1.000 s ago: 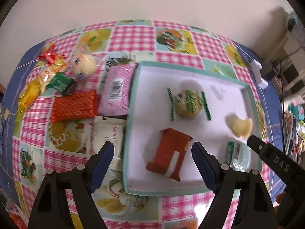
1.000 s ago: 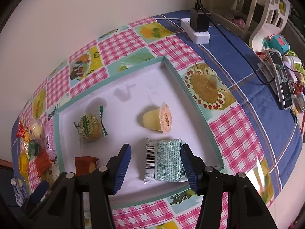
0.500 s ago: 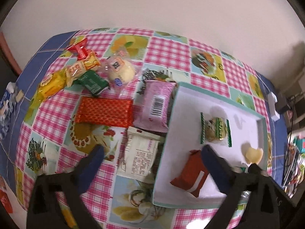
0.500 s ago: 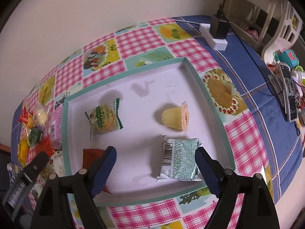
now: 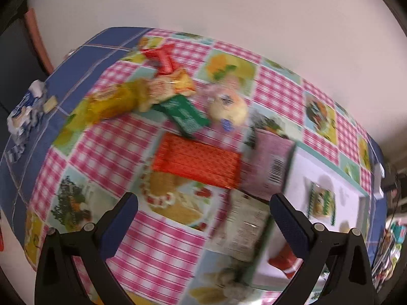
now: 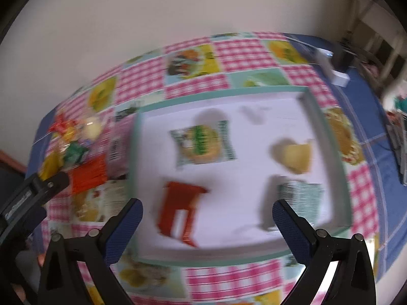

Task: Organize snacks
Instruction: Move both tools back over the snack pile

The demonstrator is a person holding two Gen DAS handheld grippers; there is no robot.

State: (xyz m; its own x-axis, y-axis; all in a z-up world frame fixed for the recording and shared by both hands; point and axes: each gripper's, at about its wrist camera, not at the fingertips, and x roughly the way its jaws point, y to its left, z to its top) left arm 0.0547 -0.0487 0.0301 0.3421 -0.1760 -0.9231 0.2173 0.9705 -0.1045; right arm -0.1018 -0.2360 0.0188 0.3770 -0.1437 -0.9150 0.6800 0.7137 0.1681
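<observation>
A white tray with a teal rim holds a green-striped cake pack, a yellow jelly cup, a red-brown packet and a pale green packet. My right gripper is open and empty above the tray's near side. My left gripper is open and empty above loose snacks left of the tray: a red wafer pack, a pink packet, a white packet, a green packet, a round bun, yellow packs and a red candy.
The table has a checked pink and picture cloth over a blue one. A crumpled blue-white wrapper lies at the far left edge. A white power strip with a plug sits beyond the tray. Clutter lies at the right edge.
My left gripper has swung left, from over the tray to over the loose snacks. My right gripper has opened wider and shifted left and back from the pale green packet.
</observation>
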